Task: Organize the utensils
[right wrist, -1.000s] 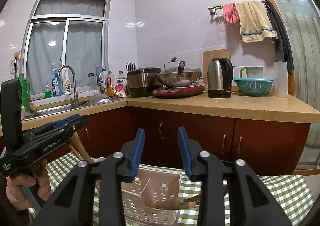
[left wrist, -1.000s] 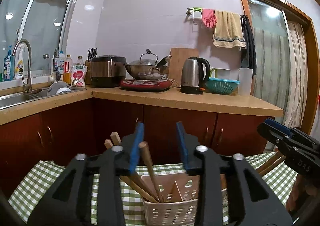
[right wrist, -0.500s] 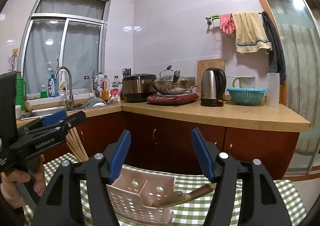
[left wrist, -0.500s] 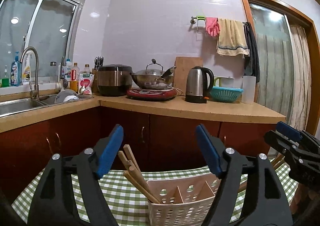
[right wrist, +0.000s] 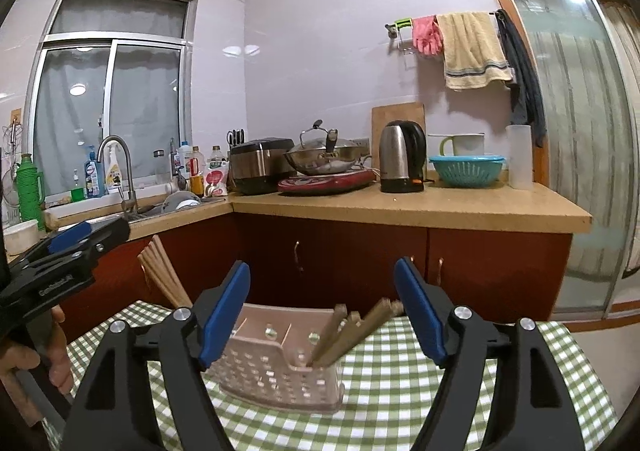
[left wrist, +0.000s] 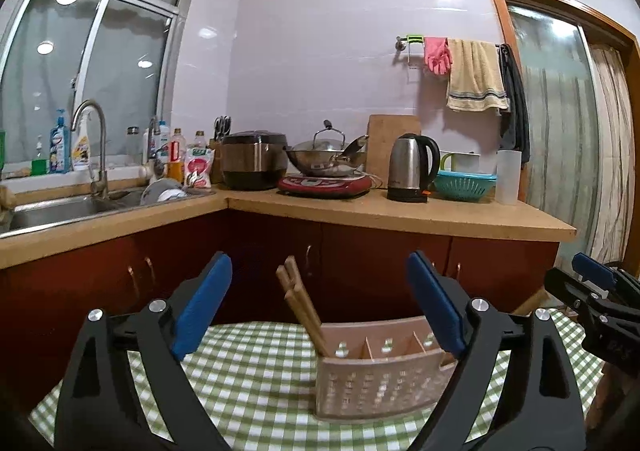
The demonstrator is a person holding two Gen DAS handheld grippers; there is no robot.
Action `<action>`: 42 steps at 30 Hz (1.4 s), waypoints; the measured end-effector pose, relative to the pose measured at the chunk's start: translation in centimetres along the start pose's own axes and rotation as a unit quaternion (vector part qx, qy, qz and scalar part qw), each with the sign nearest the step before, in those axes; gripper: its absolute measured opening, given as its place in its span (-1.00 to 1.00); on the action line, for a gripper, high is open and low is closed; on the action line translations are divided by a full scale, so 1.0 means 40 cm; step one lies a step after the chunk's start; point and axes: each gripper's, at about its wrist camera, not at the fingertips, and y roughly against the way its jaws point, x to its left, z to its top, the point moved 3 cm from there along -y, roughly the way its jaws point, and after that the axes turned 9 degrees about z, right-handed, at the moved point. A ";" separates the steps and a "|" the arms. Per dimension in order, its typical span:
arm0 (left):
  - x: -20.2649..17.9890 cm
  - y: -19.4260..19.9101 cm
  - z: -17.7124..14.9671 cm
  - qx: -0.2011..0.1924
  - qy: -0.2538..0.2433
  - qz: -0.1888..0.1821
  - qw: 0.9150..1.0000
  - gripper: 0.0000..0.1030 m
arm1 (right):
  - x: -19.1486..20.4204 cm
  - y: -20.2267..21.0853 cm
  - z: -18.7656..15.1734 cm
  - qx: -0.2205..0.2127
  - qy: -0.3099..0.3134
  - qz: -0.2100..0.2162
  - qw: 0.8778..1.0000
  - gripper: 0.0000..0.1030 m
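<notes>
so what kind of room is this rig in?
A home kitchen, most likely: a sink with a tap under the window, a wok on a hob beside a kettle on the counter, and a utensil caddy on a checked tablecloth.

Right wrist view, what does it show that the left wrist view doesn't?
Only the right wrist view shows the brown utensil handles leaning in the caddy's right end, a green bottle by the window, and a hand holding the left tongs. Only the left wrist view shows the right tongs from the side. Both show the pink caddy, the chopsticks and the green checked cloth.
</notes>
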 end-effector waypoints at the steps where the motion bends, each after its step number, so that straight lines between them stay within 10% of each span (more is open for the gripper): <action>1: 0.002 0.007 -0.003 0.003 0.001 0.001 1.000 0.72 | 0.002 0.006 -0.003 0.001 -0.001 -0.001 1.000 0.44; 42: 0.107 0.410 -0.071 0.020 0.013 0.062 0.998 0.83 | 0.087 0.342 -0.061 0.025 0.000 -0.046 0.999 0.64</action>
